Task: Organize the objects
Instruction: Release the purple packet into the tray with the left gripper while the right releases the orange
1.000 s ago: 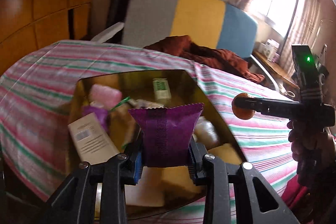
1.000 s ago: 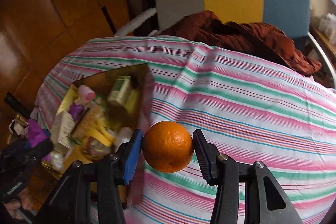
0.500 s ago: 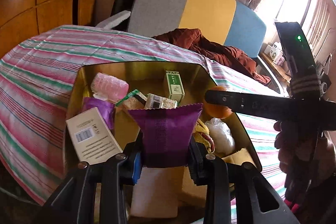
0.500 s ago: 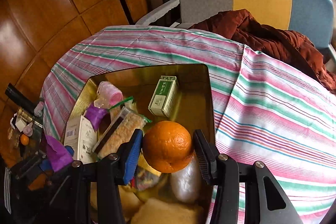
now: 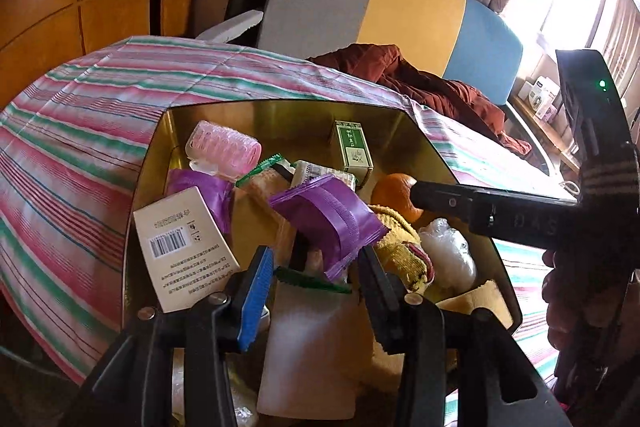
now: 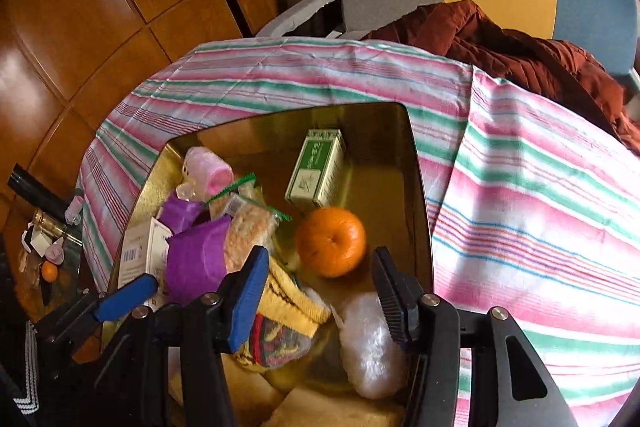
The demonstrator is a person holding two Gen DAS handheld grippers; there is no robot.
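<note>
Your left gripper (image 5: 316, 275) hangs over the near end of the gold-coloured metal tray (image 5: 280, 111), fingers spread, with the crinkled purple foil packet (image 5: 328, 219) loose between them; whether its lower edge touches the right finger you cannot tell, as the finger covers it. Your right gripper (image 6: 320, 287) is likewise spread wide, and the round orange fruit (image 6: 331, 241) sits on the tray floor just ahead of the gap, apart from both pads. In the left view that fruit (image 5: 396, 193) is half hidden behind the right gripper's black bar. Just beyond it stands a small green-and-white carton (image 6: 316, 167). Towards the tray's left side a pink ribbed hair roller (image 5: 222, 149) lies by the wall, and a white barcoded card box (image 5: 180, 243) leans nearer you. A yellow knitted cloth (image 6: 288, 291) and a clear crumpled plastic bundle (image 6: 370, 343) lie under the right gripper's fingers, partly covered. Near-edge contents blur into pale shapes. The tray rests on a pink, green and white striped tablecloth (image 6: 520, 187).
</note>
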